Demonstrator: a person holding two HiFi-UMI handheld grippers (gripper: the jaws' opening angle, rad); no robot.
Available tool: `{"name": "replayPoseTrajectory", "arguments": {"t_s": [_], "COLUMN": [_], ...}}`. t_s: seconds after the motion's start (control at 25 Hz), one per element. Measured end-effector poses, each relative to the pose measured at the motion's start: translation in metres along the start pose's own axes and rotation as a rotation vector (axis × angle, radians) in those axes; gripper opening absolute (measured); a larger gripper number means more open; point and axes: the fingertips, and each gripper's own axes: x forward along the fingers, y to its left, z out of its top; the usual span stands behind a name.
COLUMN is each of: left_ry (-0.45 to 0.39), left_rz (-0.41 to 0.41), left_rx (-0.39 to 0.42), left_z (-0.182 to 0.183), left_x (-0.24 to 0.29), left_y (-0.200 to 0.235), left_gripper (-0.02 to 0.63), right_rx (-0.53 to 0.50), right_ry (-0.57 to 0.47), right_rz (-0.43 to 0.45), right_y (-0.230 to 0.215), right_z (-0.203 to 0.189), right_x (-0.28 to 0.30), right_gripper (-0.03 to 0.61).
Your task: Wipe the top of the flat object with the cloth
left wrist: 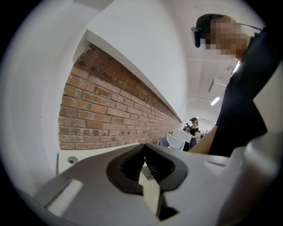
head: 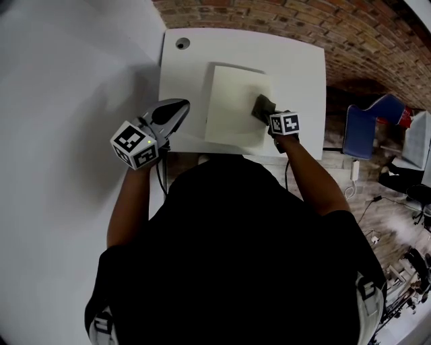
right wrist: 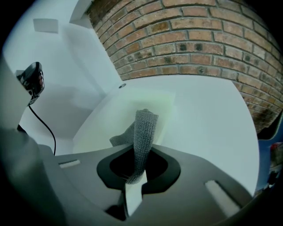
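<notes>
A pale, flat square board (head: 232,101) lies on the white table (head: 296,60). A dark grey knitted cloth (head: 262,106) rests on the board's right part. My right gripper (head: 269,114) is shut on it. In the right gripper view the cloth (right wrist: 144,130) rises from between the jaws and drapes onto the board (right wrist: 146,100). My left gripper (head: 179,108) hovers over the table just left of the board, shut and holding nothing. In the left gripper view its ribbed pads (left wrist: 132,164) meet, with only the table edge and a brick wall beyond.
A round hole (head: 182,43) sits in the table's far left corner. A brick wall (head: 283,17) runs behind the table and a white wall (head: 67,81) to its left. A blue chair (head: 367,124) stands to the right. A cabled black device (right wrist: 31,78) is on the left.
</notes>
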Motion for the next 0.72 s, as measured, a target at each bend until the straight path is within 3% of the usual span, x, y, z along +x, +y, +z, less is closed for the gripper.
{"name": "replayPoseTrajectory", "arguments": {"t_s": [0.16, 0.44, 0.72], "left_ry": [-0.006, -0.008, -0.007], "left_rz": [0.000, 0.018, 0.049], "left_rx": [0.000, -0.019, -0.034], "left_z": [-0.001, -0.010, -0.015], "left_x": [-0.002, -0.009, -0.023], "left_y": [0.000, 0.002, 0.007], "left_gripper": [0.002, 0.002, 0.002], "right_rx": [0.018, 0.028, -0.088], "right_ry": [-0.041, -0.168, -0.104], "right_rz": [0.019, 0.206, 0.381], "right_y": [0.006, 0.066, 0.167], "right_z": [0.007, 0.040, 0.035], "right_x": [-0.010, -0.025, 0.002], "right_gripper": [0.015, 0.015, 0.015]}}
